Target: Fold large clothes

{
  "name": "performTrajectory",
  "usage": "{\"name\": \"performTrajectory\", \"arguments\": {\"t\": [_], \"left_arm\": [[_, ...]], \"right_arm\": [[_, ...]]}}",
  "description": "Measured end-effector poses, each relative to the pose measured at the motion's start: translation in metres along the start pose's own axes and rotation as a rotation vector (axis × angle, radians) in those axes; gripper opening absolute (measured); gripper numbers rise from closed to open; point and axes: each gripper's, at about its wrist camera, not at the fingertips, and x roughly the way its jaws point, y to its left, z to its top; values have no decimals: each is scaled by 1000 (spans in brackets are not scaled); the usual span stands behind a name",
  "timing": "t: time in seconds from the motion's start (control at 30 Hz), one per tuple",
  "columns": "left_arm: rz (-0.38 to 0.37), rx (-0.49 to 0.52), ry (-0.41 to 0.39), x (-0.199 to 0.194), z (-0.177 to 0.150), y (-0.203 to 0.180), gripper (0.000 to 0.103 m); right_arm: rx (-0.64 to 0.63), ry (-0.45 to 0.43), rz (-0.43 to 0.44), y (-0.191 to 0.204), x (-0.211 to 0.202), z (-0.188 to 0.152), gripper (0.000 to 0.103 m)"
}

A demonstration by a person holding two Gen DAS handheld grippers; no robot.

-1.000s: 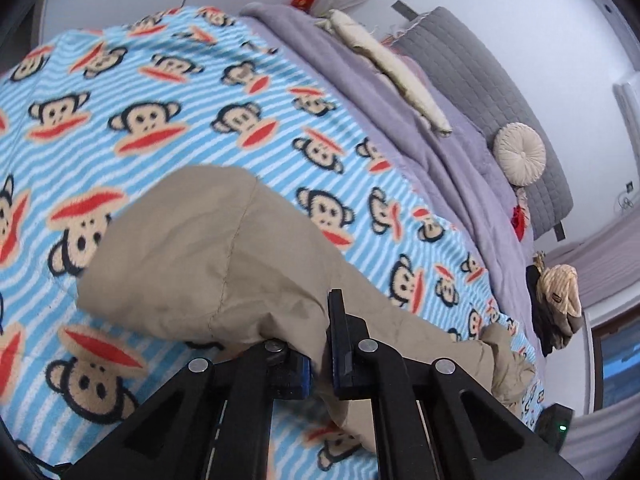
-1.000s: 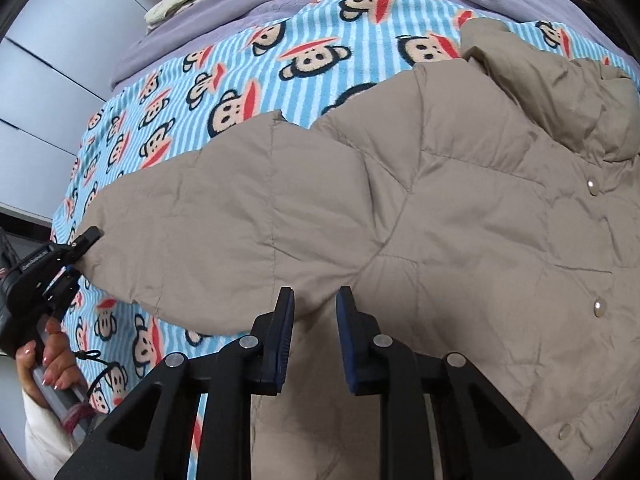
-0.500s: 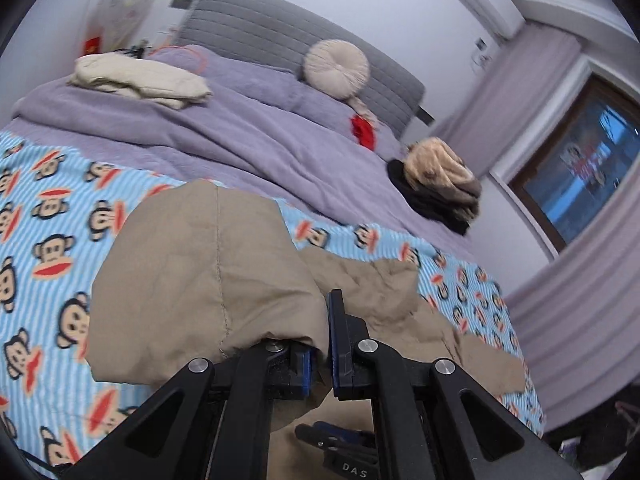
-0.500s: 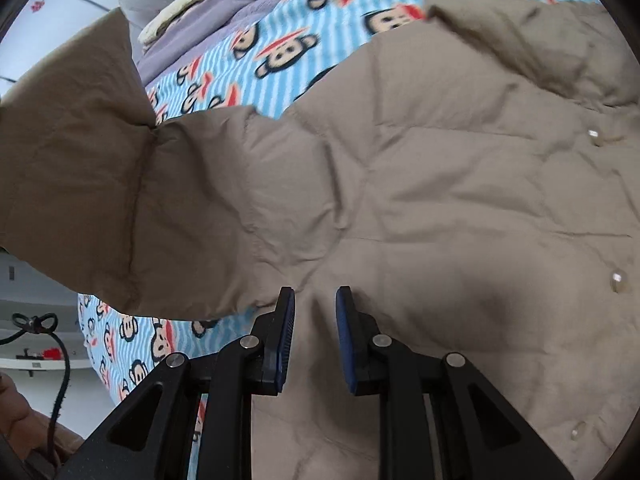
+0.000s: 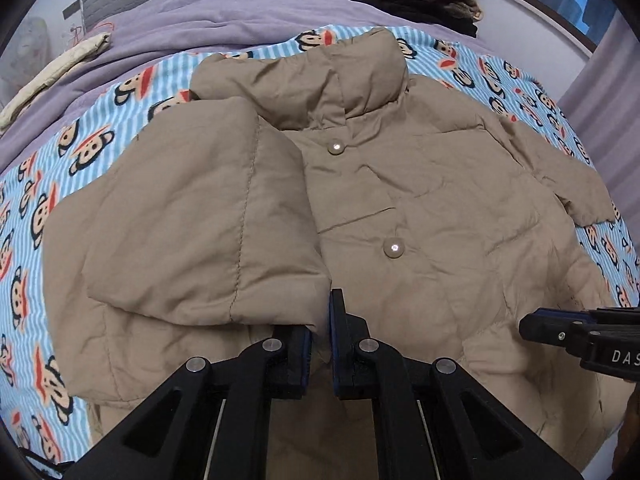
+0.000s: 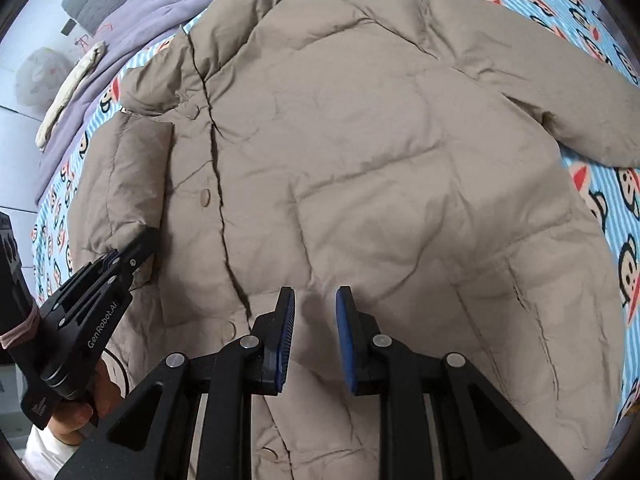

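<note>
Sleeve (image 5: 208,216) now folded across jacket (image 5: 440,208) front, left gripper (image 5: 320,336) still pinching cuff

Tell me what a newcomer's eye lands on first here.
A big tan puffer jacket fills the middle, spread front-up on a blue striped monkey-print blanket. The left gripper pinches the cuff of one sleeve, folded across the jacket's chest. The right gripper hovers open over the hem.

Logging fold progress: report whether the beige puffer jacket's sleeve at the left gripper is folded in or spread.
Folded in: the beige puffer jacket's sleeve lies across the jacket's front, cuff pinched in the left gripper.
</note>
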Motion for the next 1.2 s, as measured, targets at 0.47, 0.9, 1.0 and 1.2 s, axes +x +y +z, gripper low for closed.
{"name": "performTrajectory", "arguments": {"t": [0.47, 0.9, 1.0, 1.2], "left_arm": [[209, -372, 57, -32, -69, 120, 103], [36, -543, 26, -37, -78, 179, 103], [-31, -593, -41, -43, -47, 214, 103], [-225, -654, 60, 34, 5, 271, 82]], "right_arm": [[-489, -158, -72, 155, 1, -12, 91], [-286, -222, -157, 124, 26, 69, 91], [-50, -133, 41, 66, 30, 81, 91], [146, -114, 188, 26, 39, 79, 78]]}}
